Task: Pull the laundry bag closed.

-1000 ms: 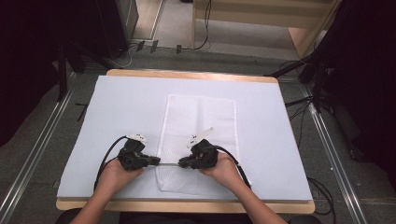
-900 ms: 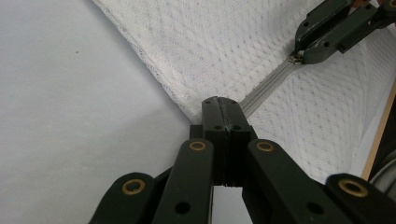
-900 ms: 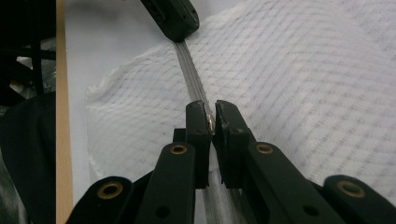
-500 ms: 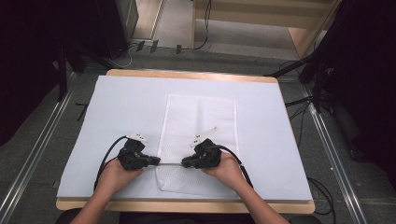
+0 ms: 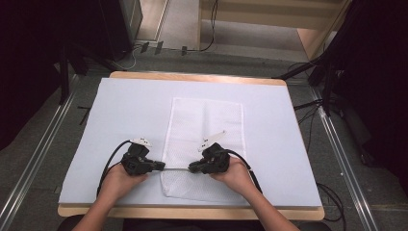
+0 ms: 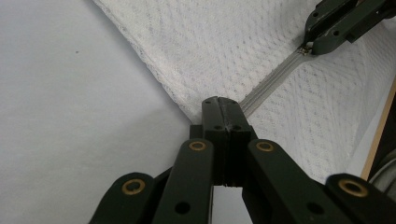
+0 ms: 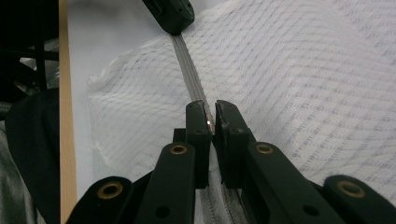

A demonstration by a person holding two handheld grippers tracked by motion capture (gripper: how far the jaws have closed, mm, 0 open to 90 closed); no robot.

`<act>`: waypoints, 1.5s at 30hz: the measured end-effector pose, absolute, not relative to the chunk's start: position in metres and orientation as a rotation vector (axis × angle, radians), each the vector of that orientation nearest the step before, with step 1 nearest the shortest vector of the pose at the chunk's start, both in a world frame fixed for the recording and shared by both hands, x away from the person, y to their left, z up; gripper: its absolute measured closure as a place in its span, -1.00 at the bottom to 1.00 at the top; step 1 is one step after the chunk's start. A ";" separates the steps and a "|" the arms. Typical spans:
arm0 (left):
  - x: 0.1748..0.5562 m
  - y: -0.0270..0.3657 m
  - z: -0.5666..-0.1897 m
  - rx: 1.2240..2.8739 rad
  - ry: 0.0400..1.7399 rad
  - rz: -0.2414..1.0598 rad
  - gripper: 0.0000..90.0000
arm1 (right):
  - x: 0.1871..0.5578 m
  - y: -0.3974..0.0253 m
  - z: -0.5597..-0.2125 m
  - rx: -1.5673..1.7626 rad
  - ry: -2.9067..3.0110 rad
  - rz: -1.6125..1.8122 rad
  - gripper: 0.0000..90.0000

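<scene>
a white mesh bag (image 5: 204,144) lies flat on the pale worktop (image 5: 120,110), a little right of centre, its long axis running from the near edge toward the far edge, its short ends facing those two edges. across it, not far from the near end, runs a grey zipper strip (image 6: 271,83), lying left to right, square to the bag's length.

the left gripper (image 5: 161,166) holds the strip at the bag's left edge, jaws pressed together on it. the right gripper (image 5: 191,168) sits further along the same strip, over the bag's middle, jaws narrow with the strip (image 7: 191,84) running between them; a thin gap shows between the tips, so i judge it a light pinch on the zip rather than a hard clamp.

the risk from here, i'd say, is that light right-hand grip sliding off the zipper if it pulls away fast, or the thin mesh bunching and dragging toward the near edge, since the fabric already puckers near the left gripper.
</scene>
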State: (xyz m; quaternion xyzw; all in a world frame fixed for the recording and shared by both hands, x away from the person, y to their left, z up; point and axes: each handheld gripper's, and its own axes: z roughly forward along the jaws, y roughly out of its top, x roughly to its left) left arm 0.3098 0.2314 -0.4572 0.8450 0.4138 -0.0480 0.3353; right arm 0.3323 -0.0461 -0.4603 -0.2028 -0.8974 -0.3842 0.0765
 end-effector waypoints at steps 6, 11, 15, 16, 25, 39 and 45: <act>0.310 0.231 -0.457 2.205 1.077 -0.124 1.00 | 0.333 -0.049 -0.461 -0.617 -2.685 -1.151 0.92; 0.310 0.231 -0.457 2.205 1.076 -0.123 1.00 | 0.332 -0.050 -0.460 -0.612 -2.690 -1.146 0.92; 0.310 0.231 -0.457 2.204 1.072 -0.120 1.00 | 0.333 -0.054 -0.459 -0.626 -2.680 -1.153 0.92; 0.309 0.231 -0.457 2.204 1.072 -0.120 1.00 | 0.333 -0.055 -0.459 -0.621 -2.678 -1.155 0.92; 0.309 0.231 -0.458 2.204 1.067 -0.112 1.00 | 0.333 -0.058 -0.459 -0.630 -2.677 -1.155 0.92; 0.309 0.231 -0.458 2.206 1.063 -0.111 1.00 | 0.332 -0.063 -0.457 -0.631 -2.679 -1.150 0.93; 0.309 0.231 -0.458 2.206 1.063 -0.112 1.00 | 0.332 -0.066 -0.457 -0.629 -2.678 -1.162 0.93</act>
